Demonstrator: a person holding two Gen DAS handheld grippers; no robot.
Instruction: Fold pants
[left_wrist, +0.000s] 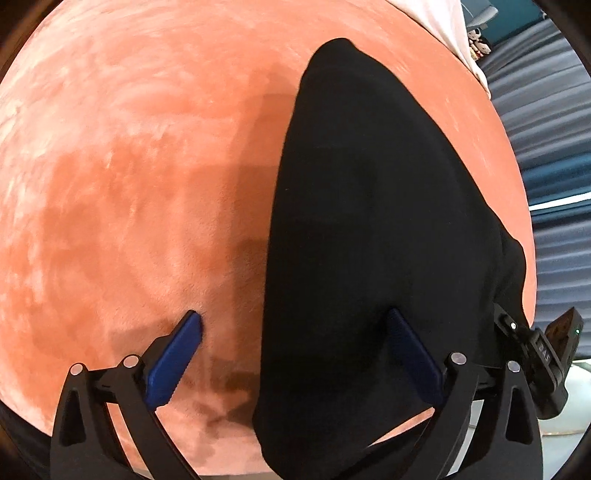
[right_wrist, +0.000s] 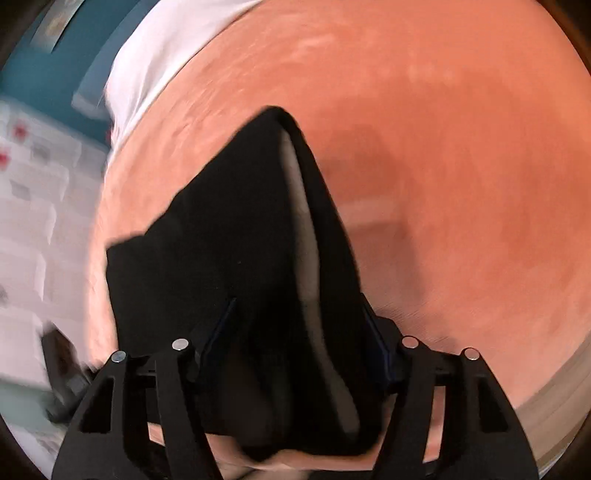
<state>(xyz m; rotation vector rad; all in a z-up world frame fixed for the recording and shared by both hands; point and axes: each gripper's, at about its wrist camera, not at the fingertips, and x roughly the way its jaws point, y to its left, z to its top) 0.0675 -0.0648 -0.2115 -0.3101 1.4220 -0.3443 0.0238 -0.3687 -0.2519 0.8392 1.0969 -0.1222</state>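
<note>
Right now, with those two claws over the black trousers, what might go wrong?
The left gripper stands open, one pad on the orange blanket: closing could pinch blanket along with the pants. In the blurred right view, the right gripper straddles bunched layers showing pale lining; it might catch only some, skewing the fold.

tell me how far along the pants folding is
Done: the black pants already lie as one narrow doubled strip on the orange cover. In hand: the left gripper hangs open over their near end, one finger over the cover; the right gripper straddles the cloth, grip unclear in blur. Left: the crosswise folds.
</note>
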